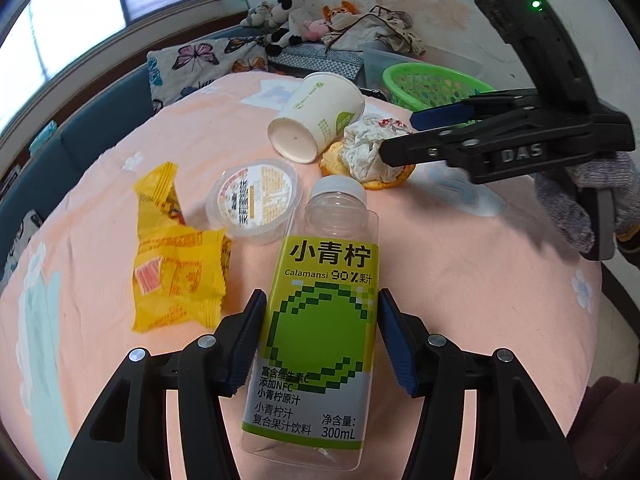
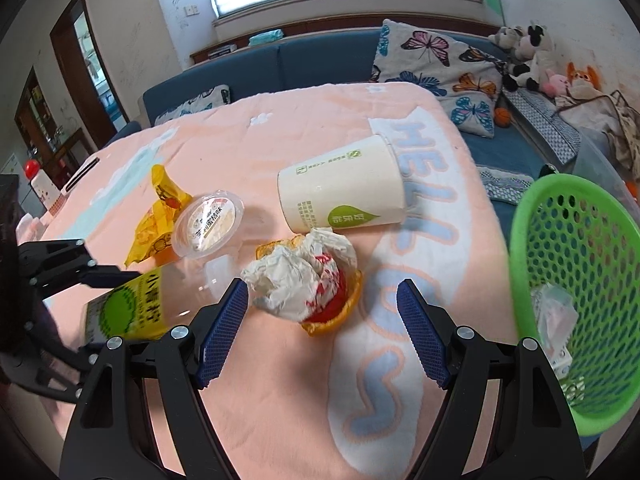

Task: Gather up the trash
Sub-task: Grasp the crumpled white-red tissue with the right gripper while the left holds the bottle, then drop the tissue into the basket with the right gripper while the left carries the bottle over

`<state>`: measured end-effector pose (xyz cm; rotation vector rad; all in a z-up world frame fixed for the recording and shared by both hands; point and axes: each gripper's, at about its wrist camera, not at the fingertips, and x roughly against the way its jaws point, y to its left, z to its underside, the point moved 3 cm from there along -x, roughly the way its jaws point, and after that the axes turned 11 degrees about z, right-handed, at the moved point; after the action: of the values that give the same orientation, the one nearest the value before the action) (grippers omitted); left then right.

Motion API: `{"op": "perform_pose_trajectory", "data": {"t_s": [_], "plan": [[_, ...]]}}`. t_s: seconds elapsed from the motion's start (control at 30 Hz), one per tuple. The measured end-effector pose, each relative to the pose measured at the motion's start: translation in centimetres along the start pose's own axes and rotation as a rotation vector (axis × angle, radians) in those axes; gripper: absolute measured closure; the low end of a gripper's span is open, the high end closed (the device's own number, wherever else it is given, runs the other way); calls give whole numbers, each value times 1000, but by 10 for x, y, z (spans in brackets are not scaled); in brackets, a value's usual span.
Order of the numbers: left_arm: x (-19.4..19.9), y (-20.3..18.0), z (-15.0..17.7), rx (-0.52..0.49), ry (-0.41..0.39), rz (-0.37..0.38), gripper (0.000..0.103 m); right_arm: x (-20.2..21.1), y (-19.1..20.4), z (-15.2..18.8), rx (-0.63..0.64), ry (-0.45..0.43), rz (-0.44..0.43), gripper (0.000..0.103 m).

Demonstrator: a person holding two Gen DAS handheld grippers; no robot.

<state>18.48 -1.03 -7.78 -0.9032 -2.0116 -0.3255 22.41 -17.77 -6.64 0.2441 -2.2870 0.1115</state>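
An empty clear juice bottle [image 1: 320, 320] with a green label lies on the pink cloth. My left gripper [image 1: 320, 344] has its blue pads against both sides of it. The same bottle [image 2: 124, 308] shows at the left of the right wrist view. A crumpled white paper wad [image 2: 296, 280] sits in an orange peel [image 2: 344, 312], just beyond my right gripper [image 2: 324, 332], whose jaws stand wide with nothing between the pads. From the left wrist view, the right gripper [image 1: 396, 136] reaches the wad [image 1: 364, 148] from the right.
A paper cup [image 2: 344, 196] lies on its side behind the wad. A clear lidded tub [image 2: 208, 220] and a yellow wrapper [image 2: 160, 208] lie to the left. A green basket [image 2: 576, 280] holding some trash stands at the right. A sofa with cushions lies beyond.
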Motion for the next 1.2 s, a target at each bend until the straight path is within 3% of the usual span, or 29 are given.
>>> {"op": "perform_pose_trajectory", "data": {"t_s": [0.17, 0.5, 0.77, 1.2], "plan": [[4, 1, 5, 31, 0, 8, 49, -10, 7, -3, 36, -7, 2, 28], [4, 4, 6, 66, -1, 29, 48, -16, 18, -8, 94, -21, -14, 42], [0, 7, 4, 88, 12, 44, 47, -7, 12, -9, 37, -37, -43, 49], [-12, 2, -4, 67, 18, 6, 48, 36, -6, -8, -29, -98, -51, 49]]}}
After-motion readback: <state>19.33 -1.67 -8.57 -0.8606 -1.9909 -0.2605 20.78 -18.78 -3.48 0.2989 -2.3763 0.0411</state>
